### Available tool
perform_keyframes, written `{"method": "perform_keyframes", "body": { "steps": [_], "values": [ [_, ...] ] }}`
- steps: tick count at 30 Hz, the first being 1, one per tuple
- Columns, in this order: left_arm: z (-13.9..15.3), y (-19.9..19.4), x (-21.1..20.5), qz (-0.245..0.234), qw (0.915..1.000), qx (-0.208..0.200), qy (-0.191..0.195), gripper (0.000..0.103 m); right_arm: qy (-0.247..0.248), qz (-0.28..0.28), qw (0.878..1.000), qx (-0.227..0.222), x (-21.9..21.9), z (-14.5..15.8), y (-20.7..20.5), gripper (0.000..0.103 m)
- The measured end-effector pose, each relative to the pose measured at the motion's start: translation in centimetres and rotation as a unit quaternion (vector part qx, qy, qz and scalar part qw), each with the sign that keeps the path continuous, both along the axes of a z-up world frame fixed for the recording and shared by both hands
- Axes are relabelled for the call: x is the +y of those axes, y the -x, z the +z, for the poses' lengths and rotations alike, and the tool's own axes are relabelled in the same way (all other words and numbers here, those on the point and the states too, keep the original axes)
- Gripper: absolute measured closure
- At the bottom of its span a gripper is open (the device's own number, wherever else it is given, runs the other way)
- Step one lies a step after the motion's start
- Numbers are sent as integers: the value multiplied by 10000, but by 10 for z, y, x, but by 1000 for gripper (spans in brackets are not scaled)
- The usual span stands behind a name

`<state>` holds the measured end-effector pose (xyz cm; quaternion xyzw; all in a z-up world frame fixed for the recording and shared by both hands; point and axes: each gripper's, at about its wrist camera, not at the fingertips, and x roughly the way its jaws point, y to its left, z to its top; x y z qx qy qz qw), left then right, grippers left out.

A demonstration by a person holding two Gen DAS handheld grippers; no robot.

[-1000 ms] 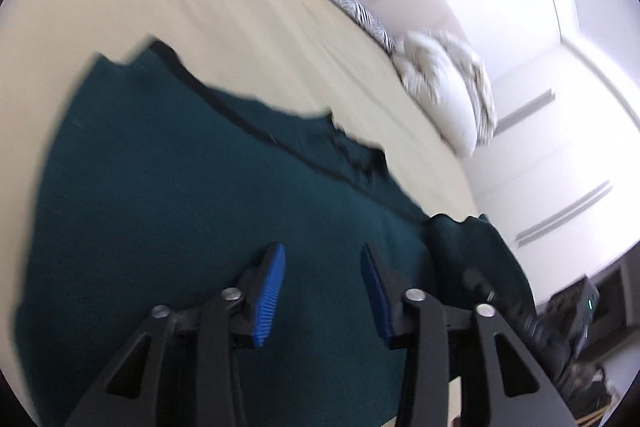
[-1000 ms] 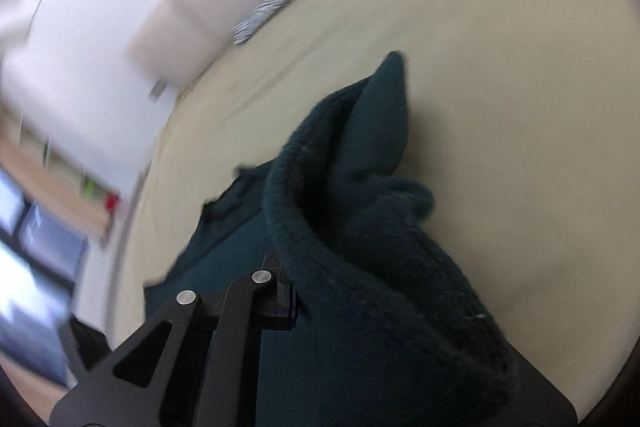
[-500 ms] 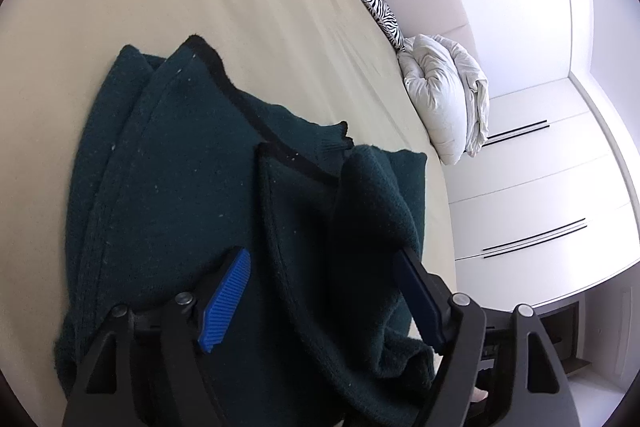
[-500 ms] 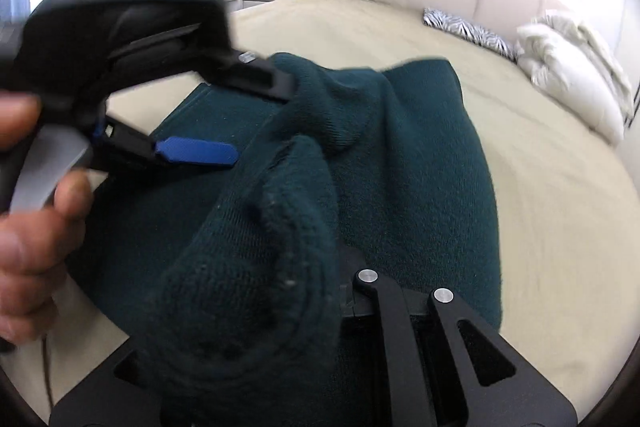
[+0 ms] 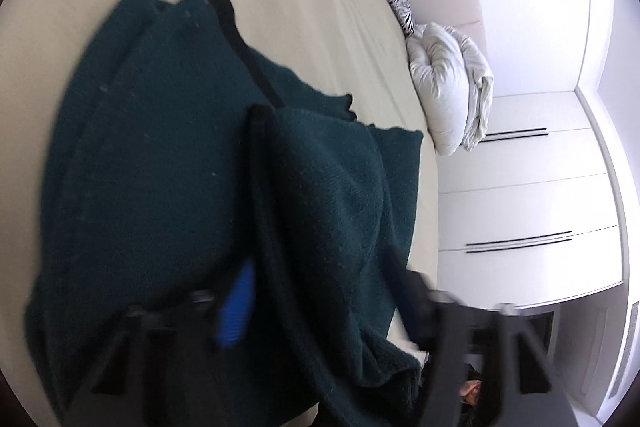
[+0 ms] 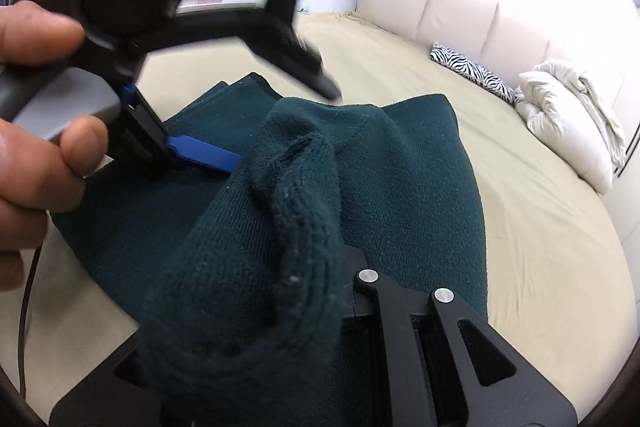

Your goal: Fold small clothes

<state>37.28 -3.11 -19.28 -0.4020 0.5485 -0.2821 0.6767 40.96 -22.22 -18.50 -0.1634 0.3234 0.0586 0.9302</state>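
Two grippers are engaged with one dark green knitted garment [image 6: 408,187], which lies on the beige bed sheet [image 6: 540,247]. Compared with half a second ago, the raised fold of the garment is carried further across the flat part, and the left gripper [image 5: 320,291] is shifted closer over the cloth, its view now blurred by motion. One second ago the garment was flat beneath the left gripper and only a bunched corner was lifted on the right side; a second layer is now laid over the first. It is judged that the fold is in progress and not yet released.

The left gripper is spread wide, with the folded edge passing between its blue pad [image 5: 236,307] and the opposite finger; nothing is pinched by it as far as can be seen. In the right wrist view the same tool is seen held by the left hand [image 6: 36,99].

The fingertips of the right gripper [image 6: 320,307] are covered by a thick roll of cloth. The cloth appears to be pinched there, but the closure itself cannot be confirmed.

The near hem of the garment is cut off by the frame edge. A white duvet [image 5: 452,91] and a zebra pillow [image 6: 472,67] lie well apart by the headboard.
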Motion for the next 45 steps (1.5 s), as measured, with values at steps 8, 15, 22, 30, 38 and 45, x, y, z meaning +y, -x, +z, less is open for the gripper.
{"method": "perform_keyframes", "body": {
  "steps": [8, 15, 22, 30, 38, 45],
  "values": [
    [11, -18, -1, -348, 9984, -149, -425, 89, 541, 365, 9974, -289, 15, 11, 40, 89],
    [31, -27, 22, -490, 9948, -544, -703, 89, 1161, 776, 9851, -1006, 47, 28, 74, 95],
    [45, -37, 49, -736, 9854, -874, -1260, 89, 1311, 1359, 9778, -907, 87, 15, 67, 96],
    [19, -42, 70, -826, 9809, -868, -1532, 89, 1682, 1781, 9674, -636, 119, -3, 62, 96],
    [13, -33, 89, -666, 9824, -1029, -1413, 89, 1682, 1934, 9649, -573, 107, -4, 55, 96],
    [-1, -26, 103, -346, 9903, -888, -1010, 81, 1656, 2040, 9642, -356, 90, -19, 45, 90]
  ]
}}
